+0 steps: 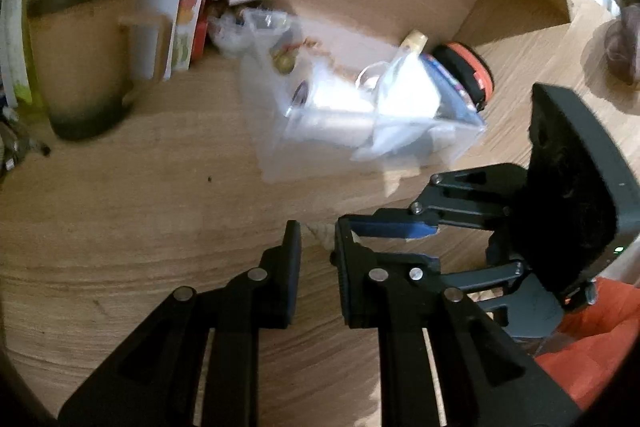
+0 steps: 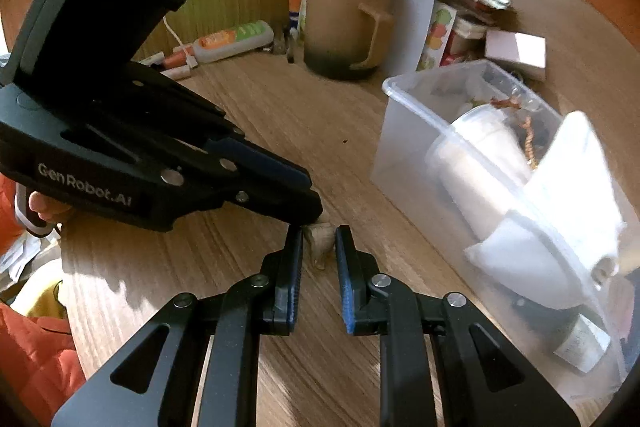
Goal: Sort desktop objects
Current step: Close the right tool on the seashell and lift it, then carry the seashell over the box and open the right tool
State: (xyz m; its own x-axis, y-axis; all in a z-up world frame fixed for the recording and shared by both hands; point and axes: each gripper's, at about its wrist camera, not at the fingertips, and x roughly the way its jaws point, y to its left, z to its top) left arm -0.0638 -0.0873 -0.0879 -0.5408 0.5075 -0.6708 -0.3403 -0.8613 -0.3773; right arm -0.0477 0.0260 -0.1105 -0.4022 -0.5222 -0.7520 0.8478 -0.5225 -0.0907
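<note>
Small beige object (image 2: 320, 241): crumpled, irregular lump, material unclear; lies on the desk (image 2: 248, 115) just beyond and between the fingertips of the right hand-held gripper (image 2: 319, 239), which is parted and not yet clamping it.

Left hand-held gripper (image 2: 308, 205): seen in the right wrist view, its tips are together, touching or nearly touching the lump; grip not discernible.

Risk: 2 tools meet at 1 small item; fingers may collide, or the light lump may be nudged aside or squeezed out as the pads close.

Desk: wood-grain laminate, smooth.

Clear plastic bin (image 2: 404, 99): right, rectangular, translucent, holding a white tube and soft white packets.

Mug (image 2: 340, 23): far, tan, matte, handled.

Pink box (image 2: 516, 49): far right, card.
</note>
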